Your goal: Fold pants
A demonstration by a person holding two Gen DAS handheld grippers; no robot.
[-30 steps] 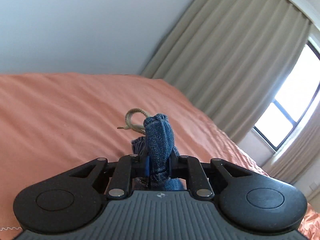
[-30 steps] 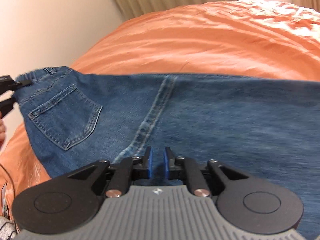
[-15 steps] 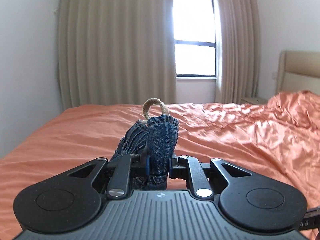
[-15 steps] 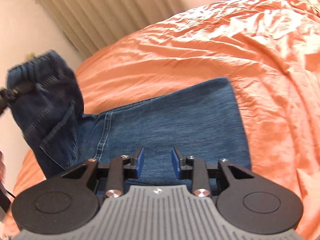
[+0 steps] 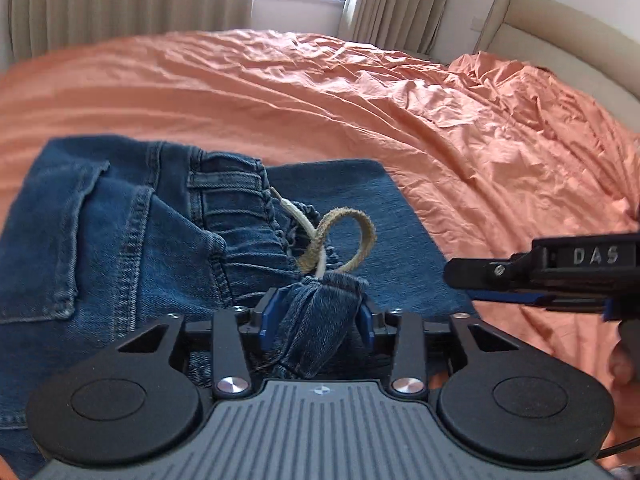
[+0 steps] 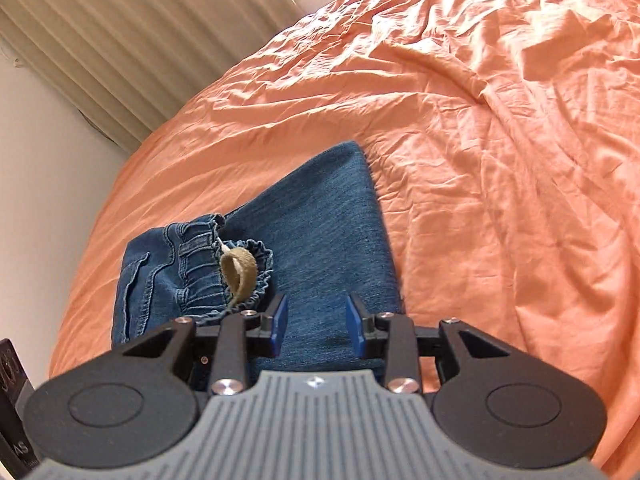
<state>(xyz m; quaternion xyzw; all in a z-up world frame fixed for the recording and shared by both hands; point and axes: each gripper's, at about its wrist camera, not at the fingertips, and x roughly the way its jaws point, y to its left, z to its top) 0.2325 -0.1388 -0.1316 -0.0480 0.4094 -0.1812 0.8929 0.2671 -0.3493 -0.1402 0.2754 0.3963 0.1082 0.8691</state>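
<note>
Blue denim pants (image 5: 120, 240) lie on the orange bed sheet (image 5: 360, 92), the waist part folded over the flat leg part (image 5: 360, 208). A tan drawstring loop (image 5: 344, 240) sticks up from the waistband. My left gripper (image 5: 316, 316) still has a bunched fold of waistband denim between its blue pads, which stand wider apart than before. My right gripper (image 6: 316, 320) is open and empty, just above the leg fabric (image 6: 332, 216). It also shows in the left wrist view (image 5: 560, 276), at the right edge beside the pants.
The wrinkled orange sheet (image 6: 480, 120) covers the bed all around the pants. Beige curtains (image 6: 140, 40) and a window are behind. A padded headboard (image 5: 560, 40) is at the far right, a pale wall (image 6: 40, 184) at the left.
My left gripper swung the waistband over and down onto the leg part, and its pads have spread. My right gripper opened wider and sits lower over the leg fabric.
</note>
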